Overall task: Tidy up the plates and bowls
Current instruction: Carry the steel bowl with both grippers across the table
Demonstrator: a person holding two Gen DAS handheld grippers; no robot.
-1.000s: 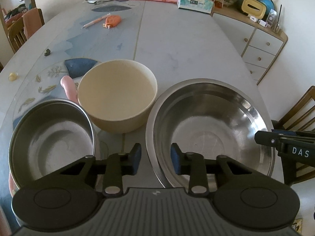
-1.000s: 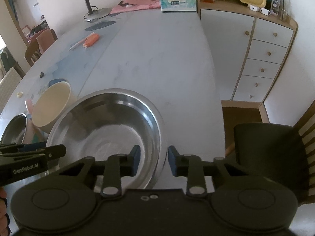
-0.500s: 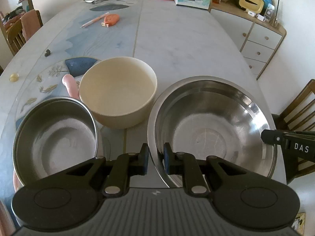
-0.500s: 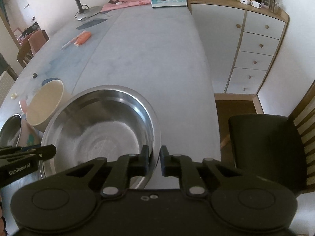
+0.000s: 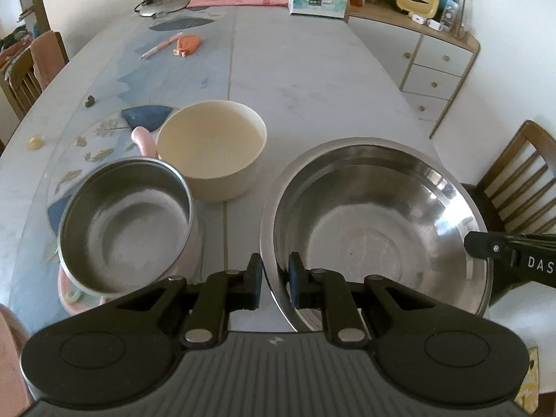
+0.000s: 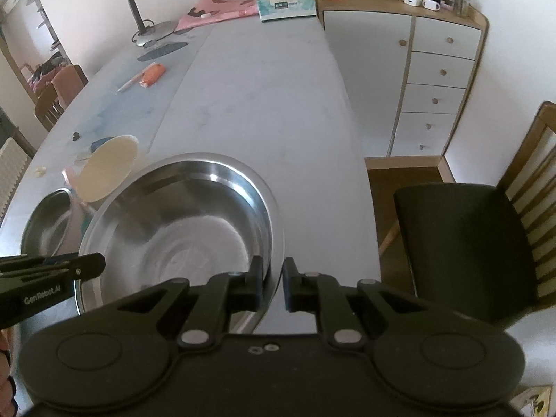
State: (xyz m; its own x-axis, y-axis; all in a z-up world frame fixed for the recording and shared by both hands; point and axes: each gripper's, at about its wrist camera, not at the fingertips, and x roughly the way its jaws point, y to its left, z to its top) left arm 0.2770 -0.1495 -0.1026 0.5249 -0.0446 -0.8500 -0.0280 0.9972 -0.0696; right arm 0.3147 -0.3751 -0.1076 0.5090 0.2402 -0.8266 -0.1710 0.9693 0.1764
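Note:
A large steel bowl (image 5: 375, 229) (image 6: 180, 222) is held between both grippers near the table's front edge. My left gripper (image 5: 275, 279) is shut on its left rim, one pad inside and one outside. At the opposite side my right gripper (image 6: 272, 283) is shut on the right rim; its tip also shows in the left wrist view. Left of the big bowl stands a cream bowl (image 5: 212, 146) (image 6: 106, 166). In front of that is a smaller steel bowl (image 5: 128, 222) (image 6: 45, 222) with something pink under it.
Far across the table (image 5: 295, 80) lie an orange item with a pen (image 5: 186, 43), a lamp base (image 5: 161, 3), pink cloth and a tissue box (image 5: 318, 1). A white drawer cabinet (image 6: 438, 80) and a dark chair (image 6: 462, 243) stand to the right.
Both grippers closed onto opposite rims of the large steel bowl. The bowl now moves with them, slightly up and away from the table while the other bowls stay put.

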